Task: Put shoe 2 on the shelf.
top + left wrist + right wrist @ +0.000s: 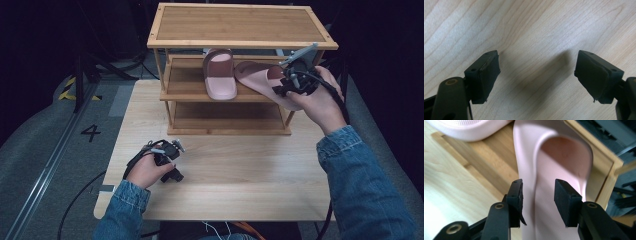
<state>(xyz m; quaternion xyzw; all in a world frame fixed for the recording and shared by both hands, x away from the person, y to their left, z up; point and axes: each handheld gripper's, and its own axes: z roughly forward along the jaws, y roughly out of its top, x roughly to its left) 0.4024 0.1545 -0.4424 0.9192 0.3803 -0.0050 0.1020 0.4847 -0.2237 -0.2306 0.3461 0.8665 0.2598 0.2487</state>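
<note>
Two pink slippers lie on the middle board of a wooden shoe rack [240,25]. The left slipper [220,74] sits straight. The right slipper [257,77] lies at a slant, and its near end hangs over the board's front edge. My right gripper [281,90] is at that near end. In the right gripper view its jaws [538,186] stand apart on either side of the slipper [559,152] and the pads do not press on it. My left gripper [175,171] rests low on the table, open [537,57], with bare wood between its pads.
The rack stands at the far side of the light wooden table [235,170], with a top board, a middle board [494,162] and a lower board. The other slipper [469,127] lies close by on the left. Cables trail off the table's near edge.
</note>
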